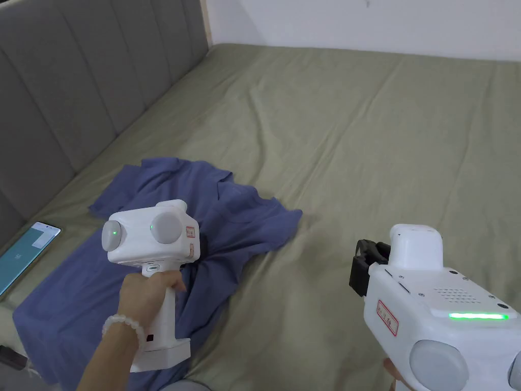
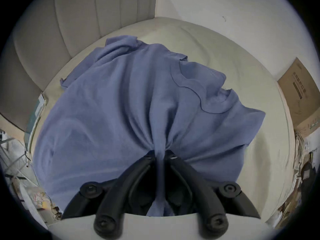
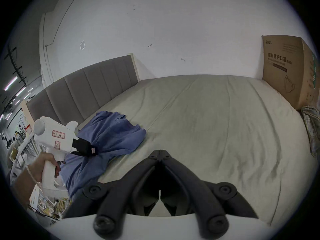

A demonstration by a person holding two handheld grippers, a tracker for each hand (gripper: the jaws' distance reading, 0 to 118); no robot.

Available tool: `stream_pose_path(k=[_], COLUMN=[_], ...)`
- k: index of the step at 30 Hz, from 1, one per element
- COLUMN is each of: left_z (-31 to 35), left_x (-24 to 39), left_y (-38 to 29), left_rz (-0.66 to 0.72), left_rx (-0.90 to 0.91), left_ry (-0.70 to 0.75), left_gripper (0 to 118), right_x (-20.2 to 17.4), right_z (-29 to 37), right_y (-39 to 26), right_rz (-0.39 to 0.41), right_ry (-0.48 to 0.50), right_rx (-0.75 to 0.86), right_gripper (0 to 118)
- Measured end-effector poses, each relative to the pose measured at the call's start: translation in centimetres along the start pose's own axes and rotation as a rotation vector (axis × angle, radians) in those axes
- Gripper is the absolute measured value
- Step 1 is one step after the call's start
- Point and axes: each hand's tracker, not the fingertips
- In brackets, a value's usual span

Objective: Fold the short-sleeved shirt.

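A blue short-sleeved shirt (image 1: 239,219) lies crumpled on the left part of an olive bed sheet (image 1: 381,152), with its collar and one sleeve towards the middle of the bed. My left gripper (image 2: 160,154) is shut on a bunched fold of the shirt (image 2: 121,105), and the cloth fans out from the jaws. In the right gripper view the left gripper (image 3: 86,148) sits low against the shirt (image 3: 117,133), held by a hand. My right gripper (image 3: 160,151) is shut with nothing in it, hovering over bare sheet to the right of the shirt, and its black jaws (image 1: 364,257) point away from me.
A grey padded headboard (image 1: 76,91) runs along the left side. A phone (image 1: 25,252) lies on the bed's left edge beside the shirt. A cardboard box (image 3: 285,70) and a heap of pale cloth (image 3: 311,131) sit at the far right. Bare sheet stretches right of the shirt.
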Motion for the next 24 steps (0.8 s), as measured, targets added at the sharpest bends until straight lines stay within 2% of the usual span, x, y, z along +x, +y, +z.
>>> stream_pose_path(k=[5,9,15,19,24], left_z=[3.9,8.3,15.1,20.4,25.4], left_x=[-1.0,1.4,8.1,15.9,24.9], left_y=[1.5,3.0,6.2,6.8,4.6], left_rz=[0.153,0.048,-0.043,-0.214,-0.374], left_rx=[0.047,0.134,0.279,0.373,0.427], left_ry=[-0.124,-0.124,-0.276,-0.398,-0.669], left_gripper=[7,7,7,7,7], right_x=[0.8,1.7,4.0,6.5,10.6], right_z=[1.4,2.7,6.1,9.2,14.6], right_y=[0.9,1.7,2.7,3.4,4.0], right_rz=[-0.029,-0.067,-0.115,-0.144,-0.142], right_ry=[-0.011,-0.017,-0.054,-0.132,-0.286], right_rx=[0.032,0.063,0.131,0.194,0.277], right_gripper=[1,1,1,1,1])
